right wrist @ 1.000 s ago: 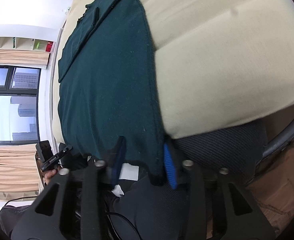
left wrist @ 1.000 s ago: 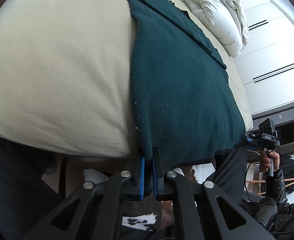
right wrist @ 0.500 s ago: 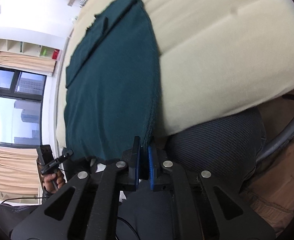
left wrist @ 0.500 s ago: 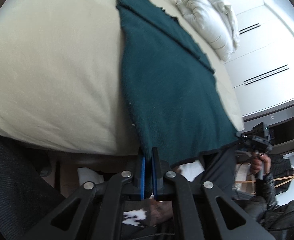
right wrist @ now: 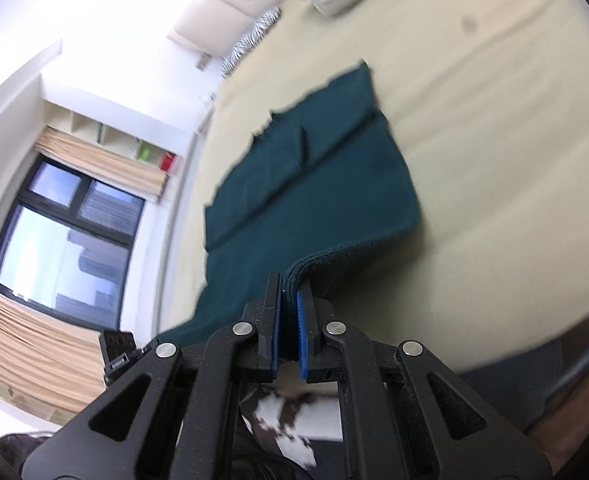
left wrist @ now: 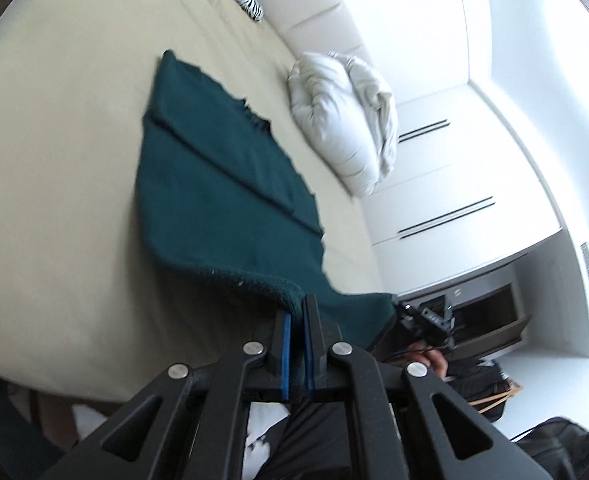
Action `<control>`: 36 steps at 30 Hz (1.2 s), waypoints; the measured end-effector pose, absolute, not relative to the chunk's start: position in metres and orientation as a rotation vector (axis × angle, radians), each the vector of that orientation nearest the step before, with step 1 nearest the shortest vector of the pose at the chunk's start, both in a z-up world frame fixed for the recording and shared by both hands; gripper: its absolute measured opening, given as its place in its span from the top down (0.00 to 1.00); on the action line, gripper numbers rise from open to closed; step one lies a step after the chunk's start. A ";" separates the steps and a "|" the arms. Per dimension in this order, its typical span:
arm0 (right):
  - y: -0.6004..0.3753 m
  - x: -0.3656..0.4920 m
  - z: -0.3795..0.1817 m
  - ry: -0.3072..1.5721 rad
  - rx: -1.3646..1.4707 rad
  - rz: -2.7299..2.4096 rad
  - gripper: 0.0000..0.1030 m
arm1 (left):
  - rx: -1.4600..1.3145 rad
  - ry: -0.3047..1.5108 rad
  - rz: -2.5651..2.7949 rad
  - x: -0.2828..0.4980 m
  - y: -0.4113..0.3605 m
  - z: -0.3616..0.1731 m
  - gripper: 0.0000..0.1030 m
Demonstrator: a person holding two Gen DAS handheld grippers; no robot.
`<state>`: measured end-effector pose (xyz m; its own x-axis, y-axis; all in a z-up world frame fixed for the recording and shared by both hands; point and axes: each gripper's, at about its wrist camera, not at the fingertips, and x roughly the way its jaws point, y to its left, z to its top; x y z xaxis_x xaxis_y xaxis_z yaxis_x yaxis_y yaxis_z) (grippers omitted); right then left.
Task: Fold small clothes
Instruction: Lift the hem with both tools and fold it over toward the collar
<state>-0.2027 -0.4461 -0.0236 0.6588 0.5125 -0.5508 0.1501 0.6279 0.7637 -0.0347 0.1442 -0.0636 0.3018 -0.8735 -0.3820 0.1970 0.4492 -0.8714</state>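
- Left tongs (left wrist: 297,312): closed on the near left corner of the dark green cloth (left wrist: 222,200), as one second ago.
- Right tongs (right wrist: 289,292): closed on the near right corner of the dark green cloth (right wrist: 314,184); one second ago they were spread apart.
- The gripped near edge, earlier hanging over the bed (left wrist: 54,120) edge, is now raised above the mattress.
- The far half of the cloth lies flat on the bed (right wrist: 514,120), beside a white duvet (left wrist: 346,120).

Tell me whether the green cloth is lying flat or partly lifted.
Partly lifted. Left gripper and right gripper each pinch a near corner of the green cloth, raised off the bed; its far end lies flat.
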 end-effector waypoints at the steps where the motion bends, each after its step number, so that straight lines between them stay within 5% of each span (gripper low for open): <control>1: -0.447 -0.197 -0.020 0.840 0.889 0.239 0.95 | -0.837 0.999 -0.831 -0.030 0.144 -0.061 0.95; 16: -0.470 -0.070 0.006 0.709 0.903 0.198 0.95 | -1.083 0.870 -0.768 0.076 0.155 -0.061 0.94; 36: -0.502 0.110 -0.068 0.759 0.871 0.016 0.95 | -1.098 0.929 -0.627 0.235 0.129 -0.114 0.94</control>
